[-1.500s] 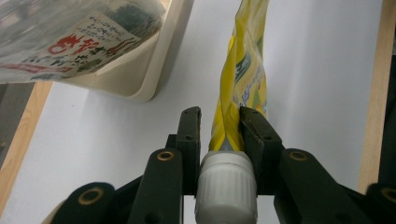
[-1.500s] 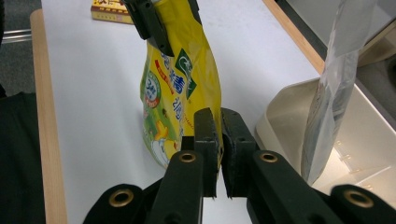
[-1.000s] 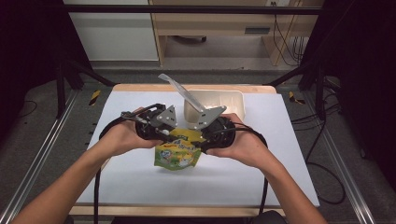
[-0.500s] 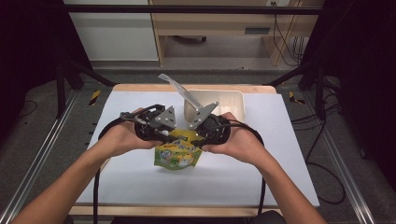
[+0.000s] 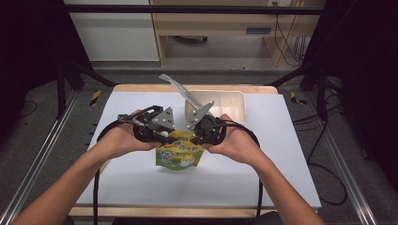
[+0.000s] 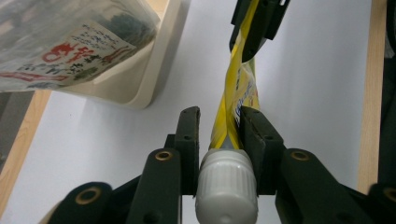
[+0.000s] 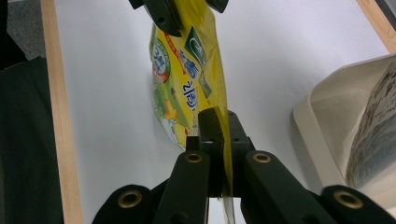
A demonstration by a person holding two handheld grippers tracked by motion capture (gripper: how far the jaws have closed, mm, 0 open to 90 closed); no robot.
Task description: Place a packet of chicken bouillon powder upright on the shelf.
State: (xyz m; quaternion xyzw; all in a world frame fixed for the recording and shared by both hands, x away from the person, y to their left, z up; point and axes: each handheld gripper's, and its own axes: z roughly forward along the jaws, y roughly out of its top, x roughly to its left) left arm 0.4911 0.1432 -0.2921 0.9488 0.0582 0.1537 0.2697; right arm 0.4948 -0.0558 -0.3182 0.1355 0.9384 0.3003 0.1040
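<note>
Jaws, right gripper (image 7: pixel 219 126): just closed, now clamped flat on the edge of the yellow pouch (image 7: pixel 187 84), as seen at lower centre of the right gripper view. Jaws, left gripper (image 6: pixel 219 135): held about the pouch's neck, just behind the white screw cap (image 6: pixel 227 184) at bottom centre of the left gripper view; slightly eased apart of late, pads at the pouch's sides.

Yellow pouch (image 5: pixel 179 152): held between both grippers at centre of the high view, above the white table surface (image 5: pixel 291 178).

Cream tray (image 5: pixel 234 104): placed right of centre, toward the upper part of the high view, holding a clear printed bag (image 6: pixel 60 42).
</note>
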